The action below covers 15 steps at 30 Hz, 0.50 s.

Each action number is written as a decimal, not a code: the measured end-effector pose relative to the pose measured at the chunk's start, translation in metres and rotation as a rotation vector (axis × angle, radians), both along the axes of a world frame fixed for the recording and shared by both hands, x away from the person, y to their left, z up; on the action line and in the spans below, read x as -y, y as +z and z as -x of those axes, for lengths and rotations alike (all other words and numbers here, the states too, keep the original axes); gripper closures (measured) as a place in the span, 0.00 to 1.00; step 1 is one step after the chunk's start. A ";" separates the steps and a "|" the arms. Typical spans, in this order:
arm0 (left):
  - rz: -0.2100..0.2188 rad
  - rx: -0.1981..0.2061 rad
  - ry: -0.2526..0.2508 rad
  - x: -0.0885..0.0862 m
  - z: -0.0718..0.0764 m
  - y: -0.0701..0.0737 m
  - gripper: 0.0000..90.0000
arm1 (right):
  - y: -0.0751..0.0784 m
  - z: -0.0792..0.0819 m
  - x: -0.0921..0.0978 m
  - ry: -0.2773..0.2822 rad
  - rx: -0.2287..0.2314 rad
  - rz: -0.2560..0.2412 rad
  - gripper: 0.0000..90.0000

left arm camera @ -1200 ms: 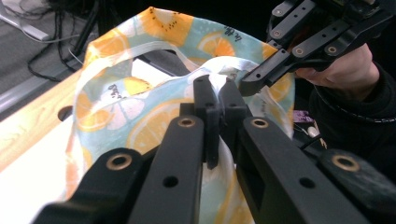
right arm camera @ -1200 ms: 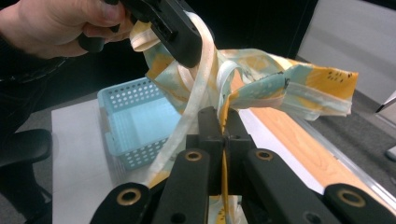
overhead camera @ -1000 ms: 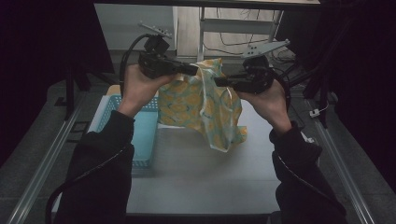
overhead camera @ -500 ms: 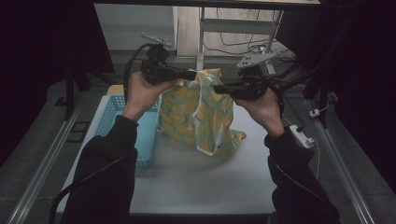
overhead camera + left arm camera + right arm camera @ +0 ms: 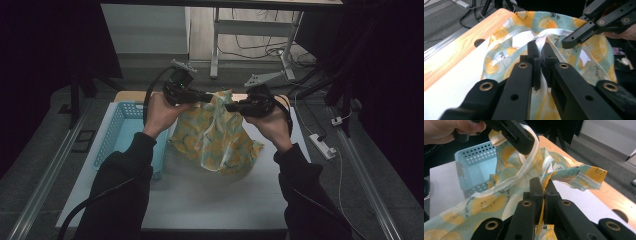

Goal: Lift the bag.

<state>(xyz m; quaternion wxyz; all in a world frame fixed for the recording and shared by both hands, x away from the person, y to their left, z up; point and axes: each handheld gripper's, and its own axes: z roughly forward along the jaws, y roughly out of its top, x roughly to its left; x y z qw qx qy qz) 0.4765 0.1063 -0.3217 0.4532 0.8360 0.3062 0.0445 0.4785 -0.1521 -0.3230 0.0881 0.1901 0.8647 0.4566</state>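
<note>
A lemon-print cloth bag (image 5: 215,137) with white straps hangs between both grippers above the white table (image 5: 200,200), its lower end touching the top. My left gripper (image 5: 206,96) is shut on a white strap (image 5: 541,41) at the bag's top edge. My right gripper (image 5: 228,106) is shut on the top edge close beside it. In the left gripper view the bag (image 5: 596,47) spreads behind the shut left gripper (image 5: 539,48), with the right gripper (image 5: 574,40) at upper right. The right gripper view has the right gripper (image 5: 543,183) pinching the bag (image 5: 486,202) and the left gripper (image 5: 524,145) above.
A light blue perforated basket (image 5: 122,130) stands on the table's left side, just left of the bag. A wooden strip (image 5: 461,42) with a round hole runs along the far edge. A power strip (image 5: 322,145) lies on the floor at right.
Both hands have moved down and nearer with the bag, and the two grippers stay close together. The bag's lower end has sunk onto the table.
</note>
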 end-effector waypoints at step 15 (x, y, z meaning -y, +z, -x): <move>-0.008 0.029 0.017 -0.002 0.005 -0.014 0.65 | -0.005 0.003 0.007 -0.035 -0.015 -0.020 0.80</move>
